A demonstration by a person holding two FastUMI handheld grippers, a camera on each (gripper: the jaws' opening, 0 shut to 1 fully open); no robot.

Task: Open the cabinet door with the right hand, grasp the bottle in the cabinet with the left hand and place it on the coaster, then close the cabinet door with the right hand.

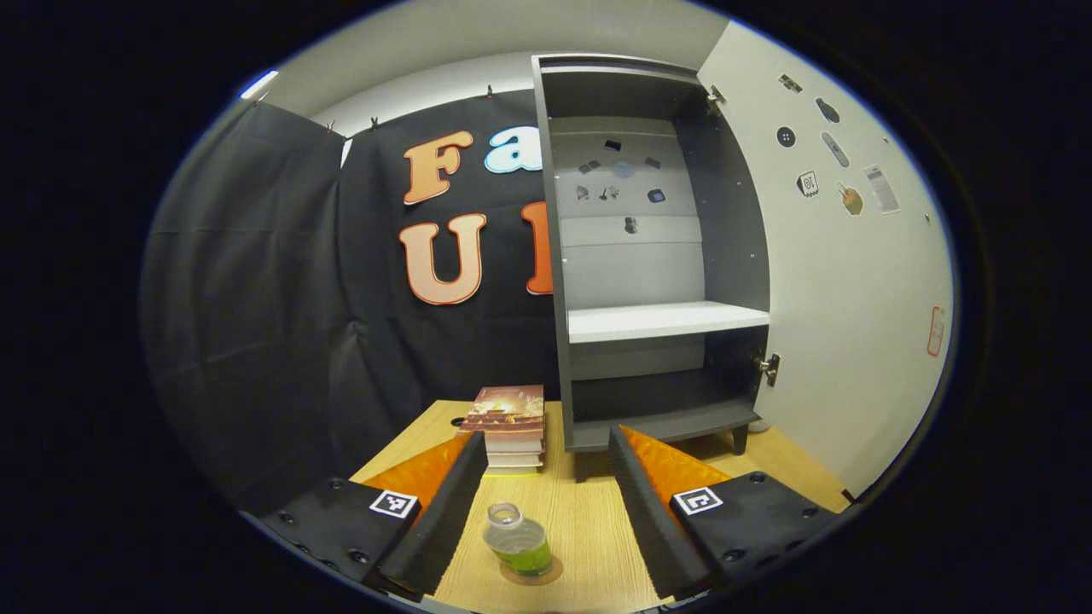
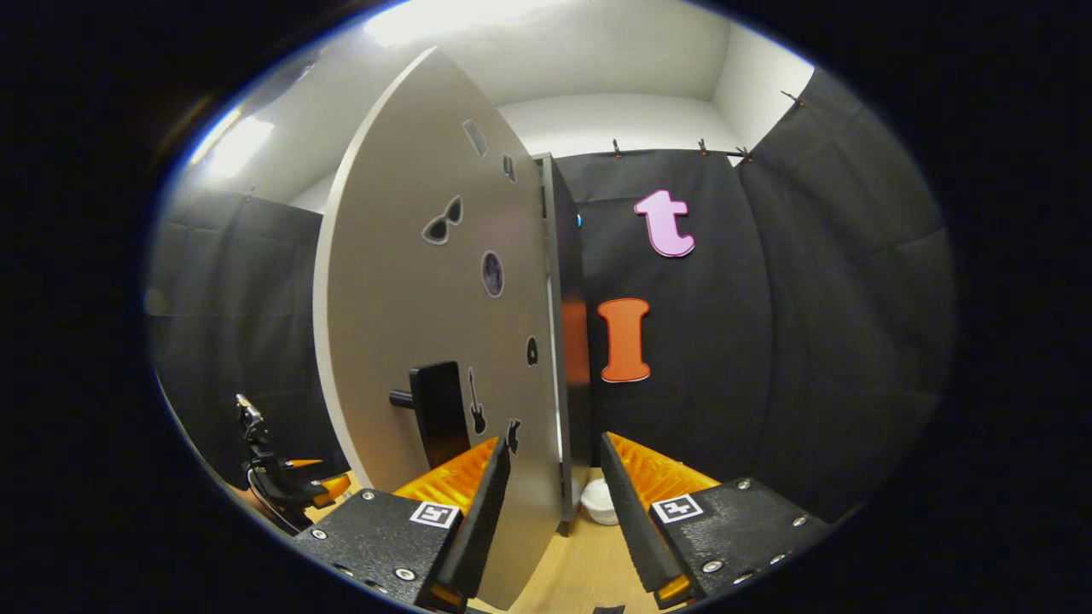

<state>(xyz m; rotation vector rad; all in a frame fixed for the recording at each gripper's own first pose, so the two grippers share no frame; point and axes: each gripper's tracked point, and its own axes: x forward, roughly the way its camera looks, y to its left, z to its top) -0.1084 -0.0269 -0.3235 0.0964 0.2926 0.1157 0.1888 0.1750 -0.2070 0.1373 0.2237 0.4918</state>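
**Door edge between my right jaws, bottle already down**

At about 10 o'clock from my right gripper (image 2: 550, 503), the cabinet door (image 2: 426, 324) stands swung wide, and its lower free edge runs down between the two fingers. Whether either finger touches the panel I cannot tell; the jaws are spread and clamp nothing. The black handle (image 2: 439, 414) sits on the face turned toward me, up at 11 o'clock, near the left finger. The door's long axis is upright, so I judge closing calls for a sideways push on that flat face, and the right hand is clearly the nearer one.

From the left gripper view, the bottle (image 1: 518, 539) stands upright on the coaster (image 1: 531, 570), low at 6 o'clock between the parted fingers of my left gripper (image 1: 539, 490), which grips nothing. The bottle is clear plastic, green toward the bottom, its neck uncapped as far as I can tell. The coaster is a thin round disc on the pale wood-grain table (image 1: 580, 512). At 12 o'clock the cabinet (image 1: 657, 256) is grey, matte, with a white shelf; a stack of books (image 1: 509, 426) lies just beside it.
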